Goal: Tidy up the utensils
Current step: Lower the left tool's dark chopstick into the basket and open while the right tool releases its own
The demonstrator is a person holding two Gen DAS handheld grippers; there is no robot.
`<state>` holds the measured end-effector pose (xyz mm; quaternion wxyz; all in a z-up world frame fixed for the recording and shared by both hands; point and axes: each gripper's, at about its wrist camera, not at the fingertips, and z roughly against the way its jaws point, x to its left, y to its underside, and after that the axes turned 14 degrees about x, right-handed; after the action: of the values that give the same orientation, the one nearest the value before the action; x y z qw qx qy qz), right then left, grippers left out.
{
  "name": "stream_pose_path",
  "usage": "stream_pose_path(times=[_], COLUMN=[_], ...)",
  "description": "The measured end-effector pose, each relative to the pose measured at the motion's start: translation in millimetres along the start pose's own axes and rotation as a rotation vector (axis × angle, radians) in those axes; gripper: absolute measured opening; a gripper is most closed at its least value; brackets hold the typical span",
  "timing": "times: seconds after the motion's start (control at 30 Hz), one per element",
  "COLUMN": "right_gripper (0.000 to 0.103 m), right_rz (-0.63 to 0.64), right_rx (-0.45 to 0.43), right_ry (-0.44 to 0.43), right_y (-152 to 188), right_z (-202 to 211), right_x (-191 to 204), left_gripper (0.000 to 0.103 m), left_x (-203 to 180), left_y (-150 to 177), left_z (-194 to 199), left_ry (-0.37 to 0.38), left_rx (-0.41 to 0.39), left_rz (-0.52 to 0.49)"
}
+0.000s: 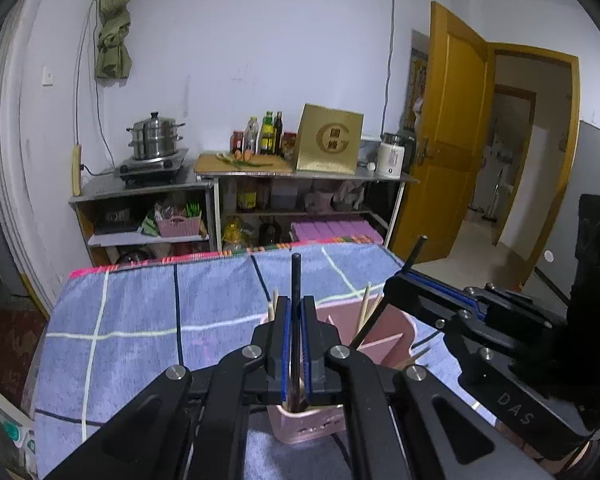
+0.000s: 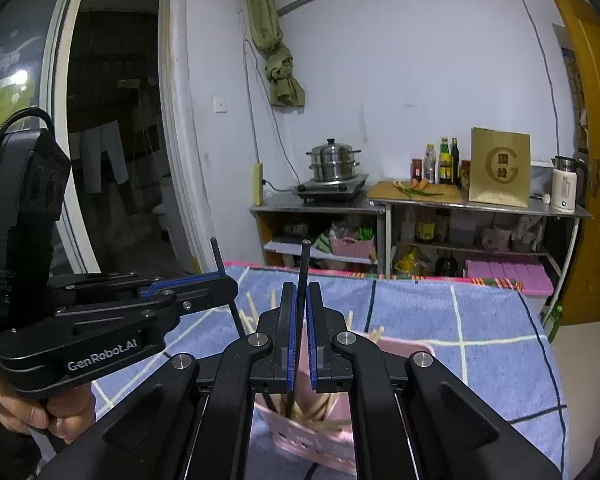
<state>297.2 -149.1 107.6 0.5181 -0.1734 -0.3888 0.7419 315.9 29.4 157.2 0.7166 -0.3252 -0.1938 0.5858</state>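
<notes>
My left gripper (image 1: 296, 304) pinches a black utensil handle (image 1: 296, 276) upright over the pink caddy (image 1: 384, 332); its lower end is hidden. My right gripper (image 2: 300, 292) clamps another black handle (image 2: 304, 268) above the caddy's wooden chopsticks (image 2: 320, 414), tip unseen.

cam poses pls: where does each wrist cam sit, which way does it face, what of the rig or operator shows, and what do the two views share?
Left wrist: sits behind the left gripper, looking along its fingers over the pink utensil holder toward the kitchen shelves; it is shut on a black chopstick; the right gripper enters from the right.
Right wrist: sits behind the right gripper, facing the same way, shut on its own black chopstick; the left gripper and operator's hand show at left.
Shared: holder, blue checked cloth, steamer pot, gold box.
</notes>
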Motion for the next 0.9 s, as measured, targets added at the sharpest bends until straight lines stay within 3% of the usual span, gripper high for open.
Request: stream_pose_path(times=[0.23, 0.43, 0.5, 0.6, 0.9], right_gripper=[0.005, 0.008, 0.014, 0.015, 0.026], right_rz=[-0.022, -0.041, -0.044, -0.041, -0.052], right_rx=[0.068, 0.075, 0.064, 0.049, -0.008], right_ry=[-0.005, -0.007, -0.012, -0.012, -0.008], right_y=[12, 14, 13, 14, 31], right_z=[-12, -4, 3, 15, 59], right_x=[-6, -11, -12, -10, -6], left_gripper=[0.005, 0.006, 0.014, 0.022, 0.036], left_x=[-3, -3, -3, -5, -15], left_y=[11, 14, 16, 21, 52], left_z=[-6, -1, 3, 12, 54], left_ry=[0.000, 0.010, 0.013, 0.022, 0.049], left_rx=[0.009, 0.032, 0.030, 0.017, -0.046], left_rz=[0.002, 0.021, 0.024, 0.028, 0.043])
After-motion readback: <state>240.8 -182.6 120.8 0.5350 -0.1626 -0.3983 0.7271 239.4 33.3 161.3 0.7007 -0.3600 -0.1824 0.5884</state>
